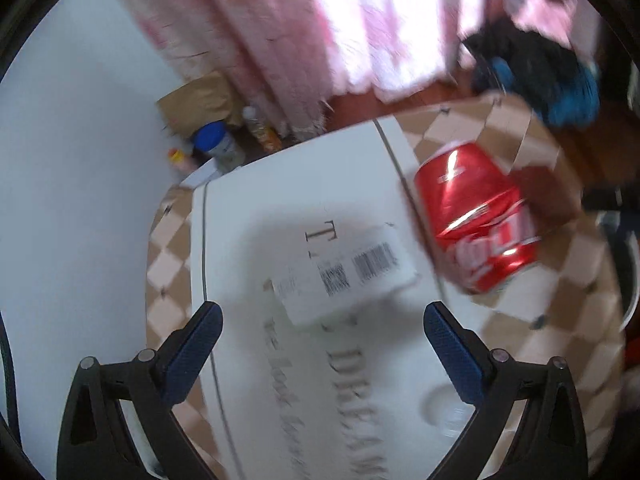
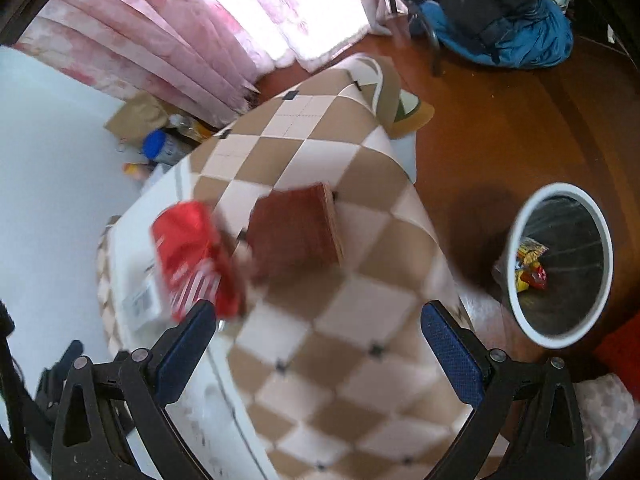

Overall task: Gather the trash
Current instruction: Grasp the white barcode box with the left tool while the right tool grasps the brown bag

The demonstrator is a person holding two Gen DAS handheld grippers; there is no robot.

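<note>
Where the checked brown-and-cream tablecloth [image 2: 352, 320] covers the table, a flat white printed cardboard box with a barcode label [image 1: 320, 240] lies toward the left edge, and the dented red aluminium drink can [image 1: 476, 216] lies on its side just beside the box's right edge. A small reddish-brown flat block [image 2: 296, 228], possibly wood, sits near the can on its right, toward the middle of the table. To the right of the table, on the brown floor, stands a round white-rimmed waste bin with a dark liner [image 2: 516, 248]; yellow and red wrappers [image 2: 528, 264] already lie inside it.

The can is judged light, thin-walled and already crushed in part, so it will yield further under pressure and its smooth painted surface may slip. The recommended hold is across the barrel at mid-length, where the two sides are closest to parallel, rather than at the creased section or the rims.

The left gripper [image 1: 324, 328] hovers above the white box with its blue fingers spread wide, holding and touching nothing. The right gripper [image 2: 320, 332] is likewise spread wide and empty; the can appears just beyond its left fingertip [image 2: 200, 316], but motion blur prevents confirming contact.
</note>
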